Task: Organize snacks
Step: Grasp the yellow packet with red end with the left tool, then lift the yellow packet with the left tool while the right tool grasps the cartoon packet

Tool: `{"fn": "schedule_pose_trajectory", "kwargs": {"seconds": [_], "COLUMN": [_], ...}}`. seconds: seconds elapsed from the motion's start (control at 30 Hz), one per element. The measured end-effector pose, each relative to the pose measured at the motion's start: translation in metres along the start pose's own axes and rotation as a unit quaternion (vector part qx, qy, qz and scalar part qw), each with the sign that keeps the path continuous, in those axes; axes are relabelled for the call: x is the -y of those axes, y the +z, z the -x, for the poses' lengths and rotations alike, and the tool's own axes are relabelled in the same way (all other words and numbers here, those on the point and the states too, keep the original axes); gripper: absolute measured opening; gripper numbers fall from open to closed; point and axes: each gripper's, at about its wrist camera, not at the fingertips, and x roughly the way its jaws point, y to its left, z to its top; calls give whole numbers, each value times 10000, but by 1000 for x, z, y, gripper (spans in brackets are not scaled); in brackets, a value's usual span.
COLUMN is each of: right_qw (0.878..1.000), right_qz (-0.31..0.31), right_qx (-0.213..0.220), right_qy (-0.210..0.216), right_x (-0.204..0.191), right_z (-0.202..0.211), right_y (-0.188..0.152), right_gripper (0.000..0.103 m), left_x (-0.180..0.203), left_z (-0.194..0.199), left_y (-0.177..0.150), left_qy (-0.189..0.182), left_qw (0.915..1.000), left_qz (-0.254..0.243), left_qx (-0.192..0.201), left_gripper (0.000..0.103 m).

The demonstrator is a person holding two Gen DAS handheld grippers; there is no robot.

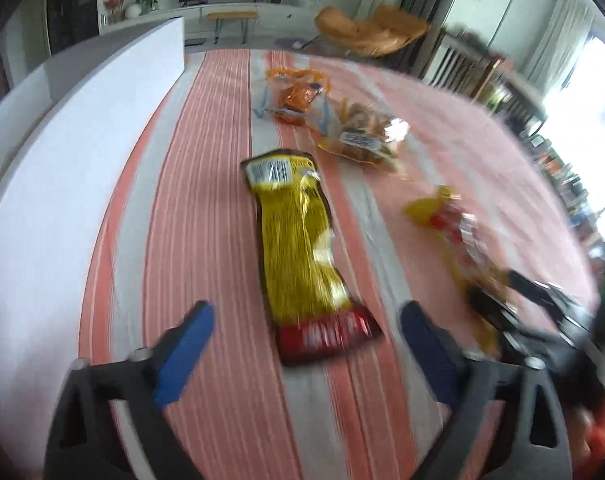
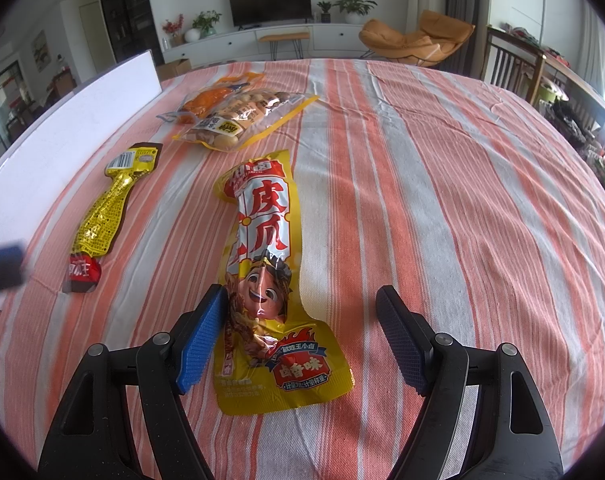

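A gold snack pack with a red end [image 1: 302,252] lies on the striped cloth, its red end between the open fingers of my left gripper [image 1: 306,320]. It also shows in the right wrist view [image 2: 102,216]. A yellow cartoon snack pack [image 2: 266,280] lies lengthwise between the open fingers of my right gripper [image 2: 302,300], the blue left pad [image 2: 204,336] touching its edge. That pack [image 1: 450,220] and the right gripper [image 1: 514,296] show blurred in the left wrist view. A clear bag of round snacks [image 2: 242,120] and an orange bag [image 2: 210,100] lie farther back.
A white board [image 2: 62,128] stands along the table's left edge, also in the left wrist view [image 1: 82,152]. The striped cloth [image 2: 442,200] covers the table. A blue fingertip of the left gripper [image 2: 2,264] pokes in at the left. Chairs and a TV stand beyond.
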Motion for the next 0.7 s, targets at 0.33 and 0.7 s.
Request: {"fn": "schedule_pose_trajectory", "kwargs": {"seconds": [0.33, 0.7], "right_qw": [9999, 9990], "right_qz": [-77, 165], "right_qx": [30, -417], "right_qy": [98, 44], "right_x": [2, -3], "right_z": [2, 0], "right_y": [-1, 7], "right_gripper": [79, 81], "left_x": [5, -25], "left_z": [-12, 55], "left_y": [4, -71], "left_qy": [297, -604], "left_qw": [9994, 9963], "left_qz": [-158, 396], "left_qx": [18, 459], "left_gripper": [27, 27]}}
